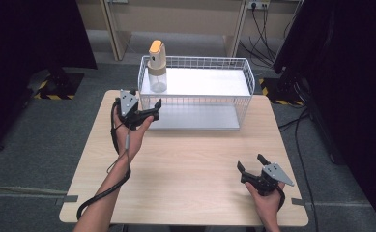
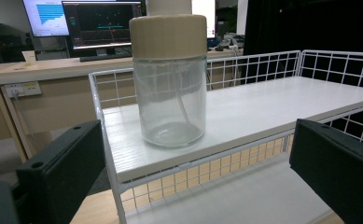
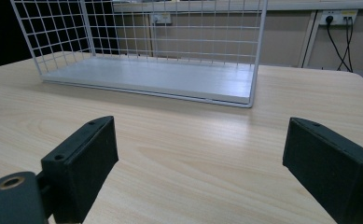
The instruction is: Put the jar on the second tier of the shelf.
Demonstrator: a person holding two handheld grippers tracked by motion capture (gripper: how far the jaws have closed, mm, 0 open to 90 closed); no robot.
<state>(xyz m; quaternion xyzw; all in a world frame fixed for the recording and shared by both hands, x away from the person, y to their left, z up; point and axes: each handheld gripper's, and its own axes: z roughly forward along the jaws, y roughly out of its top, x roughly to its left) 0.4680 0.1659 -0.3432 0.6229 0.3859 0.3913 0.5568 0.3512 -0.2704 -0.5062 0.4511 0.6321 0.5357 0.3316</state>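
Gaping wide and empty, left gripper (image 1: 149,112) facing clear glass spray bottle with beige collar (image 2: 170,79), upright on white wire shelf (image 2: 272,100), right gripper (image 1: 254,165) likewise spread, holding nothing.

No legible text, label or number anywhere.

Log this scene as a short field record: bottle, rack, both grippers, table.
bottle: clear spray bottle with orange-and-tan top, upright on the rack's upper shelf, left end
rack: white wire rack, two shelves, at the far side of the table
left gripper: left gripper open, at the rack's left front, aimed at the bottle, not touching it
right gripper: right gripper open, low over the table's near right
table: wooden table
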